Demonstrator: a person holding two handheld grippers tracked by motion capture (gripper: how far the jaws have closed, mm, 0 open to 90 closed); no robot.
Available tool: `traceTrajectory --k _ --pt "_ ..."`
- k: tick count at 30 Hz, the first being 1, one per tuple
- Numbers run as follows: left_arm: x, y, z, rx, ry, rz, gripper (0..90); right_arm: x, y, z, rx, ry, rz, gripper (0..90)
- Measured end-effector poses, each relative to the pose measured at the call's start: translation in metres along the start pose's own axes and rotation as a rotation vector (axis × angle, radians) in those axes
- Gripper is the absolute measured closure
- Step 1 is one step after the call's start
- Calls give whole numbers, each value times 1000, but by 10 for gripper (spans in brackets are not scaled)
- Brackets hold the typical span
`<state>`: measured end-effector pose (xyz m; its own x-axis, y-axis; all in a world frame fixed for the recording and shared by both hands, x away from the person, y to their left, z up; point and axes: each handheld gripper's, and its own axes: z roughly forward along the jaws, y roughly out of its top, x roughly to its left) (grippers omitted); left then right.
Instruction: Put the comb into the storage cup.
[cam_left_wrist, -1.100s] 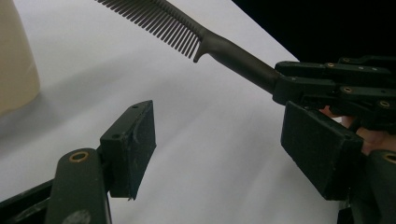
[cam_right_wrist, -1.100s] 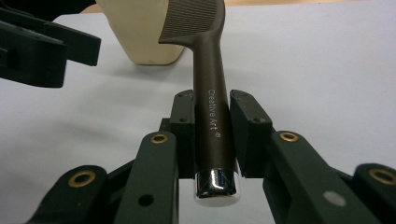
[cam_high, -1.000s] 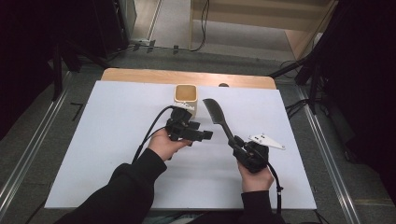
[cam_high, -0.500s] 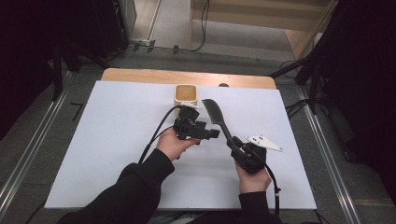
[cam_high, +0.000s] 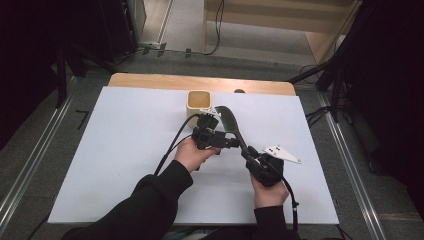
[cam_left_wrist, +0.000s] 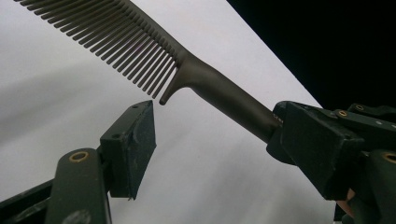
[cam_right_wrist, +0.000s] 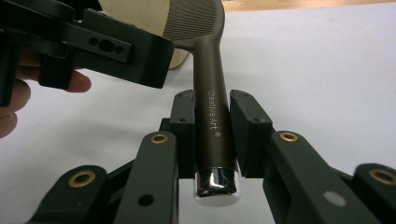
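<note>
Two tongs meet around one thing here: the dark brown plastic comb with a long round handle (cam_high: 231, 129). Your right tongs (cam_right_wrist: 214, 140) are clamped on the lower part of the handle, just above its shiny metal end cap, and they hold the comb up from the white surface (cam_high: 115, 145), not lying on it. From your right hand the long axis of the comb runs away from you and a little to your left, so the toothed head ends near the small square cream cup (cam_high: 198, 101) at the far side.

Your left tongs (cam_left_wrist: 219, 135) stand apart, with the handle passing between the two pads in the left gripper view. One pad (cam_left_wrist: 133, 144) is just beside the last teeth of the comb, and the other pad is very near the handle; I cannot tell if it touches. So the left tongs come at the handle from the side, across its long axis, above the grip of the right tongs. I judge that closing them here takes the neck, where handle and teeth join. The left hand (cam_high: 192, 152) is the nearer one to the head.
</note>
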<state>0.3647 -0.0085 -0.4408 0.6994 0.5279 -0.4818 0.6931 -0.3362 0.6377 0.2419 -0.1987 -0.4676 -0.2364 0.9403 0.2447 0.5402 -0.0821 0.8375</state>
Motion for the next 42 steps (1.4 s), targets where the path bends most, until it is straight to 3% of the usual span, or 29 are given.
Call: traceTrajectory --k 12,32,38,42 --pt "-1 1 9 -24 16 -26 272 6 -2 2 -14 -13 0 703" --pt "-5 6 25 -70 24 -126 297 10 -5 3 -59 -48 18 703" --pt "-6 6 28 -86 59 -125 307 14 -7 5 -63 -62 12 702" --pt "-5 7 29 -88 59 -154 325 16 -8 7 -65 -69 13 702"
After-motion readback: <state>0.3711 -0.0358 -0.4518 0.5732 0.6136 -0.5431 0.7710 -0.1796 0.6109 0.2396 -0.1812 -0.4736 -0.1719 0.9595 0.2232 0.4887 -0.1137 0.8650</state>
